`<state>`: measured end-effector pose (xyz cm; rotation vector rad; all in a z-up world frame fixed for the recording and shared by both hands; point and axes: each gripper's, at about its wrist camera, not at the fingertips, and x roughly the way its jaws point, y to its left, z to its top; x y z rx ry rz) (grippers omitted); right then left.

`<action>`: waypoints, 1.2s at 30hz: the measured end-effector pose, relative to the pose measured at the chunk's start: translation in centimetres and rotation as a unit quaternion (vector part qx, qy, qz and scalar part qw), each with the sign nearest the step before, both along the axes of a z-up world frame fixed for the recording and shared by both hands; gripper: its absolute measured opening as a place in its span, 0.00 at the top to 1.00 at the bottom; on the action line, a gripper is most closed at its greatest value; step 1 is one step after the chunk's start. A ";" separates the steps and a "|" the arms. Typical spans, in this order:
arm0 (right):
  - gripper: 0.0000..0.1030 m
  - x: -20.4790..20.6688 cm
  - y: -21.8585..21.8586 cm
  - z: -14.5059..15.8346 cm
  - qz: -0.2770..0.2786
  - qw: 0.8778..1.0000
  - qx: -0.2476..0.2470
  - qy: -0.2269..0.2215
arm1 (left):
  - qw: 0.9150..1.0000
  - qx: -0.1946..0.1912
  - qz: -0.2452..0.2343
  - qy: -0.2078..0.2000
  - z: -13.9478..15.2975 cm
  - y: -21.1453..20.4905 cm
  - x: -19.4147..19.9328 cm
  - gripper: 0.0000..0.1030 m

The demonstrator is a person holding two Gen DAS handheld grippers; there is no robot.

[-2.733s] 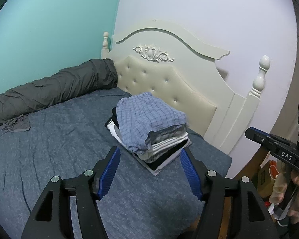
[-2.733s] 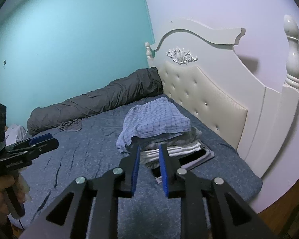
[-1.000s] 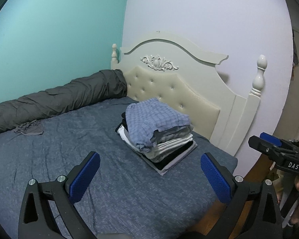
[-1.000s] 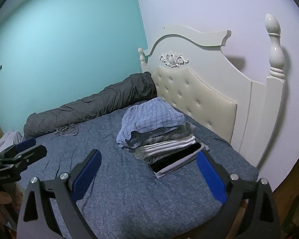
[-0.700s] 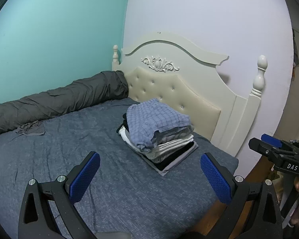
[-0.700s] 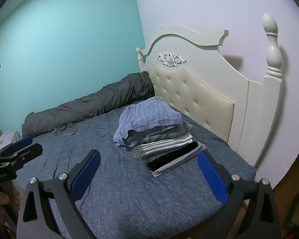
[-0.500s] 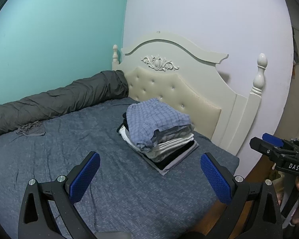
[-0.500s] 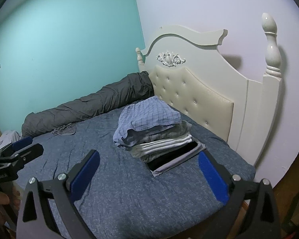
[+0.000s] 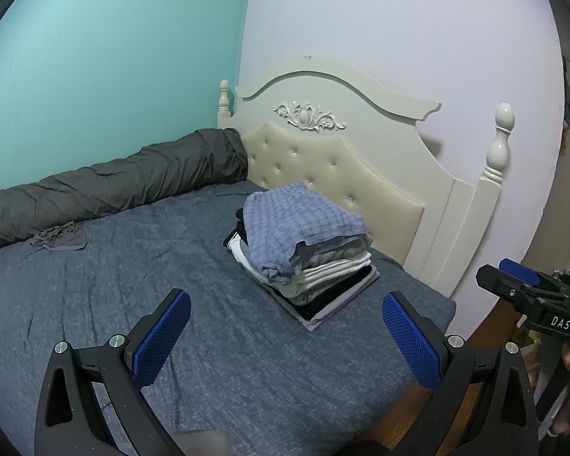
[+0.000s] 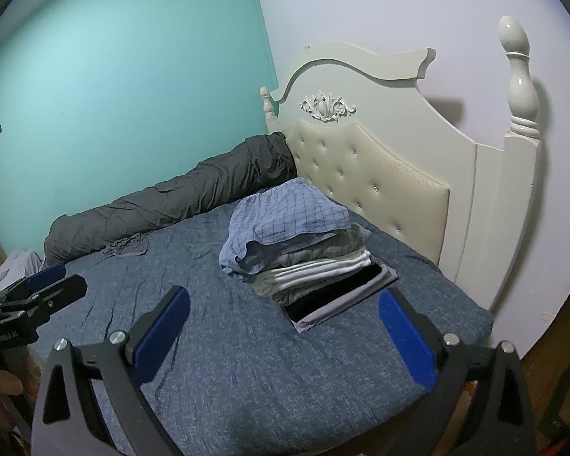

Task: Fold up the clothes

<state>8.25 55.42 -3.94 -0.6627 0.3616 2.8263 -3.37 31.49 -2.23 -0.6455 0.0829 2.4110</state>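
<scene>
A stack of folded clothes (image 9: 304, 254) sits on the blue bed near the headboard, topped by a blue checked garment (image 9: 296, 220); it also shows in the right wrist view (image 10: 304, 258). A small crumpled grey garment (image 9: 59, 241) lies by the rolled duvet, also seen in the right wrist view (image 10: 127, 247). My left gripper (image 9: 285, 336) is open and empty, held above the bed in front of the stack. My right gripper (image 10: 283, 338) is open and empty, likewise short of the stack. Each gripper shows at the edge of the other's view.
A rolled dark grey duvet (image 9: 106, 186) lies along the teal wall. A cream tufted headboard (image 9: 342, 174) with posts stands behind the stack. The blue mattress (image 9: 133, 277) ends at the right, with wooden floor (image 9: 486, 326) beyond it.
Both grippers opened wide and drew back from the stack since 2.7 s ago. Over the last second the views hardly shift.
</scene>
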 end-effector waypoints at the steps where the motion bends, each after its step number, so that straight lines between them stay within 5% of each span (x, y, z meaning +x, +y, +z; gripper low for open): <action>1: 0.03 -0.1 0.0 0.0 0.001 1.000 0.000 0.000 | 1.000 0.001 -0.002 -0.001 0.0 0.0 0.0 0.00; 36: 0.02 -0.6 0.2 -0.4 0.002 1.000 -0.005 -0.004 | 1.000 -0.003 -0.009 -0.008 -0.7 0.7 -0.1 0.00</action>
